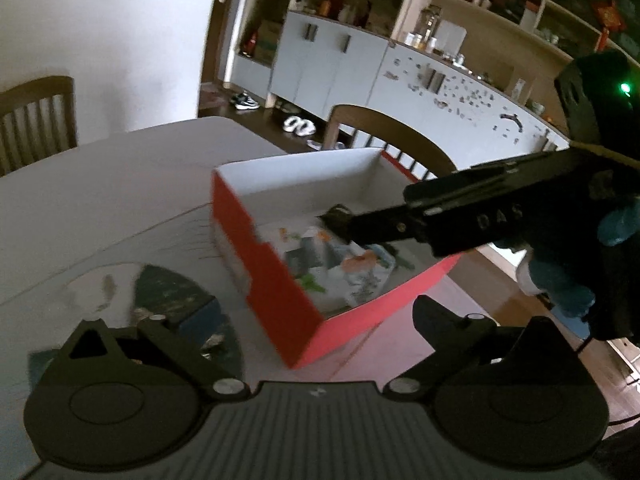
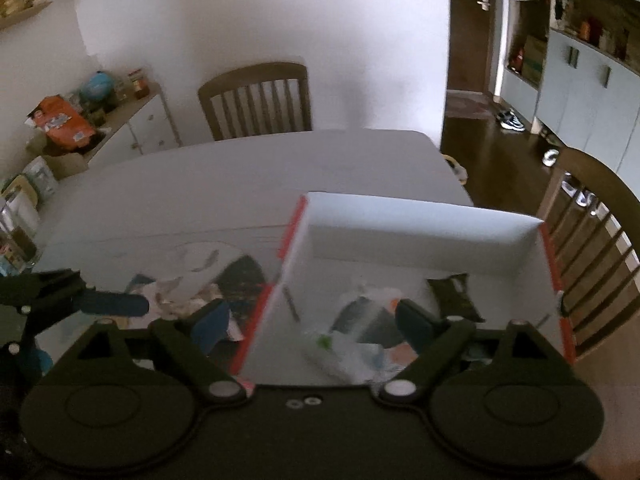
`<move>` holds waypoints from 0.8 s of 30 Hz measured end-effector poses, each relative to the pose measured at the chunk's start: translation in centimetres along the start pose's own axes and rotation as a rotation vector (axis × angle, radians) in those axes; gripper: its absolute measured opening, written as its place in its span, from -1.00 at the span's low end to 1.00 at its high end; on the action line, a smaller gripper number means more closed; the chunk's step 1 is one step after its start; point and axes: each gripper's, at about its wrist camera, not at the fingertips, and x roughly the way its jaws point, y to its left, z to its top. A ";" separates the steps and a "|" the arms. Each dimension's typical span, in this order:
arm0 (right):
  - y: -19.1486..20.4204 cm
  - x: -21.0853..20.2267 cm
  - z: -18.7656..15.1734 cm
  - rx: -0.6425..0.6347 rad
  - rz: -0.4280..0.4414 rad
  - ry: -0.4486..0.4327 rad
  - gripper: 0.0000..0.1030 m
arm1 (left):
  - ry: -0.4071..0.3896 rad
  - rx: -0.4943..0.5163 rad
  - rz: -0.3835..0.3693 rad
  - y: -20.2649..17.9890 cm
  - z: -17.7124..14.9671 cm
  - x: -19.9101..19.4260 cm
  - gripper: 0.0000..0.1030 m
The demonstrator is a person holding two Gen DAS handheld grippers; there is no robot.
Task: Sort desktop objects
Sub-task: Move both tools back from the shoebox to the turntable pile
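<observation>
A red box with white inside (image 1: 280,280) stands on the white table (image 1: 100,184). Clear printed packets (image 1: 344,272) lie in it. In the right wrist view the box (image 2: 420,216) also holds a dark packet (image 2: 454,294) and the clear packets (image 2: 360,336). My right gripper (image 2: 308,320) is open, its fingers straddling the box's left wall; it reaches into the box in the left wrist view (image 1: 340,216). My left gripper (image 1: 288,316) is open and empty over the box's near corner. More packets and a dark wrapper (image 2: 208,284) lie on the table left of the box.
A dark wrapper (image 1: 172,288) lies on the table left of the box. Wooden chairs stand at the far side (image 2: 256,100) and right of the table (image 2: 592,240). A cluttered sideboard (image 2: 100,120) is at the left wall. Jars (image 2: 16,240) stand at the table's left edge.
</observation>
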 end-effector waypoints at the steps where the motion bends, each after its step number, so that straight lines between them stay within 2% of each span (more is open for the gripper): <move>1: 0.5 0.2 0.0 -0.002 0.004 0.000 0.76 | -0.003 -0.005 0.005 0.5 -0.2 -0.3 0.99; 13: 7.0 2.1 -0.2 -0.065 0.044 0.019 0.76 | -0.040 -0.013 0.069 5.1 -2.9 -4.4 0.99; 24: 11.4 4.9 -0.5 -0.182 0.078 0.058 0.75 | -0.032 -0.048 0.161 9.9 -5.7 -5.9 0.99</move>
